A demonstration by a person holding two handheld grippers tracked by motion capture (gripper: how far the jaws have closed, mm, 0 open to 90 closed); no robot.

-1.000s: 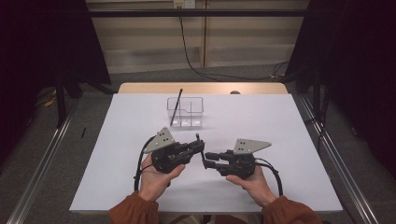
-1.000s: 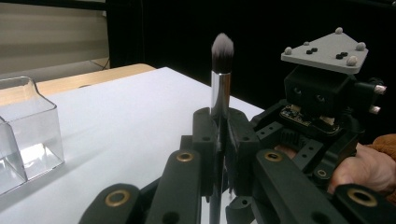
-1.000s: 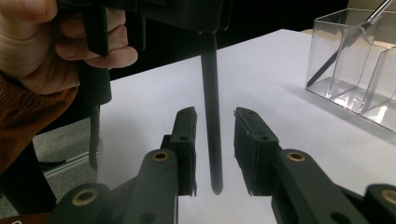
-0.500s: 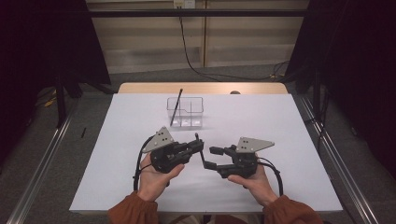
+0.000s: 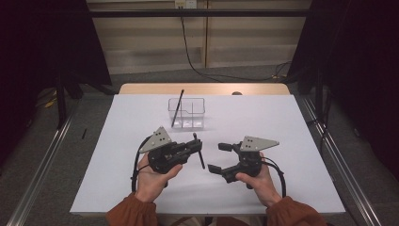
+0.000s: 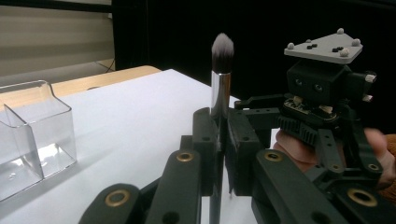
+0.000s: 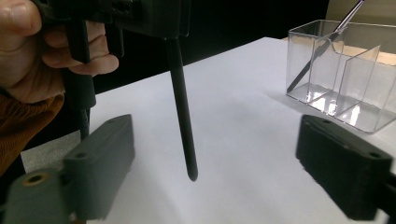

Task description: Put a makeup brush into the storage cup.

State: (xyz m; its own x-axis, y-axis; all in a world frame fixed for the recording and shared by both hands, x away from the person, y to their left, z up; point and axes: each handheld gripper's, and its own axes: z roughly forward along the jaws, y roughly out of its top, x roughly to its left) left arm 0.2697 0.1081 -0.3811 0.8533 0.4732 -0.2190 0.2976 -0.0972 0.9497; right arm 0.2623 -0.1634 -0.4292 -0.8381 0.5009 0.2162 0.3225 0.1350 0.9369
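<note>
The table (image 5: 301,141) was covered w/ a white sheet, and a strip of bare wood showed along its far edge at 12 o'clock. The floor around it was grey, w/ metal rails at 3 and at 9 o'clock. Behind the table stood a pale wall w/ a black cable (image 5: 188,47) hanging down on it, and dark curtains closed the room on both sides.

On the sheet, toward 12 o'clock from the hands, stood a clear organizer (image 5: 187,113) w/ several compartments. A thin dark stick (image 5: 177,106) leaned in its left compartment, tilted, w/ the top end over the rim.

The left gripper (image 5: 198,146) was in the person's left hand (image 5: 151,176), near the middle of the sheet. Its jaws were pressed together on a makeup brush (image 5: 199,151). In the left gripper view the brush (image 6: 220,93) stood upright between the jaws, the silver ferrule and the grey-white bristles above them, the black handle below. In the high view the handle pointed down toward 5 o'clock, and whether the tip touched the sheet I could not tell.

The right gripper (image 5: 220,157) was in the right hand (image 5: 256,181), at 3 o'clock from the brush and apart from it. Its jaws were spread wide and held nothing. In the right gripper view the brush handle (image 7: 181,107) hung in the gap between the two jaws, farther off, and touched none of them.
</note>
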